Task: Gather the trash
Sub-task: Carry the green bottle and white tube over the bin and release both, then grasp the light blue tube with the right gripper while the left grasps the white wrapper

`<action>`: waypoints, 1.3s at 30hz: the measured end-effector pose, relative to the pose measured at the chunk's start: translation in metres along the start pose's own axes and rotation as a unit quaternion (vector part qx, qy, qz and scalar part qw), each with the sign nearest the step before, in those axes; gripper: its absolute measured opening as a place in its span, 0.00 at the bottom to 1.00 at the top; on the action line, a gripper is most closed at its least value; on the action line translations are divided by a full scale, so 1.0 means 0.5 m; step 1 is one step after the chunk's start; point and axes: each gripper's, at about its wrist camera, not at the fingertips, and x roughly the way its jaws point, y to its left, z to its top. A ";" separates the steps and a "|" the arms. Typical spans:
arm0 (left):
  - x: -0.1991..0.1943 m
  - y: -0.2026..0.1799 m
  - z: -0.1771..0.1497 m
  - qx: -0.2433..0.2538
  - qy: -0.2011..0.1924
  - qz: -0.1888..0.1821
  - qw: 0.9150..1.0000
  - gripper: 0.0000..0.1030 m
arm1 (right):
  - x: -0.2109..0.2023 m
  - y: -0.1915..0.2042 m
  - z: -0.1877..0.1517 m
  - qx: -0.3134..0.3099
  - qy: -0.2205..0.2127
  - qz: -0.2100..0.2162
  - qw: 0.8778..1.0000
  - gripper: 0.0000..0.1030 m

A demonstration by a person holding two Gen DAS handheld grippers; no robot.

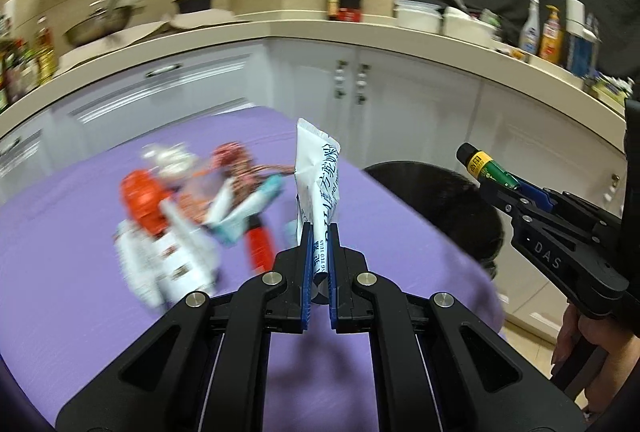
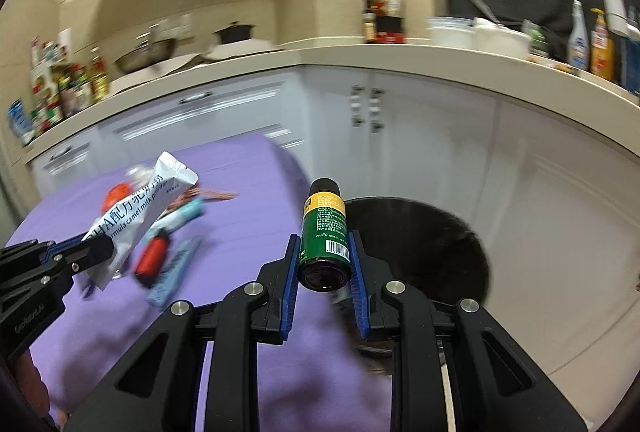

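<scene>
Right, left wrist view first: the left gripper (image 1: 319, 232) is clamped on a white sachet (image 1: 318, 172) with blue print, which stands upright between the blue pads, its crimped top edge pointing up. Under and beyond it is a purple tablecloth (image 1: 80, 252). A blurred heap of leftover trash (image 1: 188, 216), red, white and teal wrappers, lies on the cloth toward its far left part, well apart from the near edge. Past the cloth's right edge sits a black bin (image 1: 452, 208), lower than the table, only partly seen. At the right border the right gripper (image 1: 500, 188) comes in, pinching a small green bottle (image 1: 486, 168) with yellow band and black cap; the cap points left and up. A hand (image 1: 576, 340) shows under that tool. White cabinets and a beige countertop (image 1: 280, 28) run behind.

Right wrist view: the right gripper (image 2: 325, 256) is closed on the green bottle (image 2: 325, 232), pads against its sides, cap away from the camera, base toward it, barcode on the label facing up. The bottle hangs over the cloth's right edge, just beside the bin (image 2: 440, 244) rim. At left the left gripper (image 2: 98, 250) holds the sachet (image 2: 140, 208) tilted up-right, above the cloth (image 2: 248, 192). The remaining trash (image 2: 160, 252) lies behind it near the cloth's left side.
</scene>
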 end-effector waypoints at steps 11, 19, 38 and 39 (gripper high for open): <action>0.132 -0.140 0.057 0.043 0.018 -0.036 0.998 0.06 | 0.048 -0.127 0.015 0.036 -0.005 -0.042 0.998 0.24; 0.219 -0.200 0.077 0.054 0.040 -0.045 0.997 0.10 | 0.107 -0.172 0.006 0.054 0.011 -0.048 0.997 0.24; 0.215 -0.144 0.087 0.022 0.049 -0.018 0.998 0.51 | 0.111 -0.153 0.000 0.060 0.016 -0.042 0.997 0.40; 0.205 -0.133 0.086 0.019 0.048 -0.014 0.999 0.51 | 0.105 -0.143 0.001 0.058 0.016 -0.038 0.997 0.40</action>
